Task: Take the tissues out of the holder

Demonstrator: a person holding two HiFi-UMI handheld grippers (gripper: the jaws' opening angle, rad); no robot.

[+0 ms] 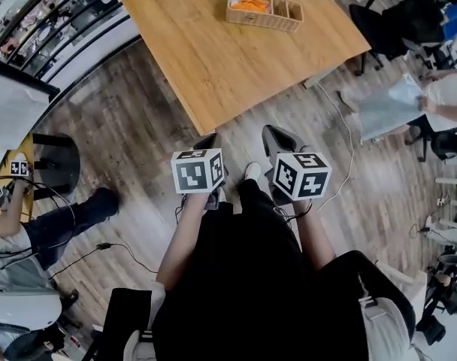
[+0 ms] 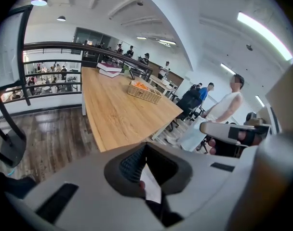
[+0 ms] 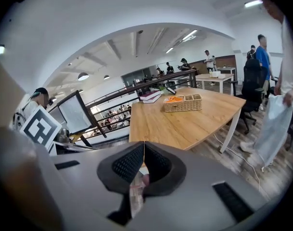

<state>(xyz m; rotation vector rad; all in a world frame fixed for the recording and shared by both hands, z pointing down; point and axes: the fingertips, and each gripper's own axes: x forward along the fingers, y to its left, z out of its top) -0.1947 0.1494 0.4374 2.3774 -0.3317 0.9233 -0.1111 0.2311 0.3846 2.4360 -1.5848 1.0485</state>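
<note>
1. The wooden floor (image 1: pixel 131 119) fills the lower part of the head view.
2. The wooden desk (image 1: pixel 213 59) stands at the top of the head view, ahead of both tools. A black railing (image 1: pixel 55 36) runs past its left side.
3. The left tool (image 1: pixel 208 141) and the right tool (image 1: pixel 277 135) are held side by side above the floor. Both are short of the desk's near corner and well apart from it.
4. Each tool carries 1 marker cube: the left cube (image 1: pixel 198 171) and the right cube (image 1: pixel 301 175).
5. Left tool state: the jaws are closed. The ribbed pads (image 2: pixel 132 163) meet at the tips, and nothing is gripped between them.
6. Right tool state: the jaws are fully closed, tip against tip, and hold nothing.
7. The wicker holder (image 1: pixel 263 10) sits upright on the far part of the desk, towards its right edge. Neither tool touches it.
8. The holder has 3 compartments: 1 long and 2 small.
9. A stack of books (image 2: pixel 109 69) lies at the far end of the desk, beyond the holder.
10. The orange contents (image 1: pixel 249 3) lie in the long compartment at the holder's left end. Whether these are the tissues cannot be determined at this range.
</note>
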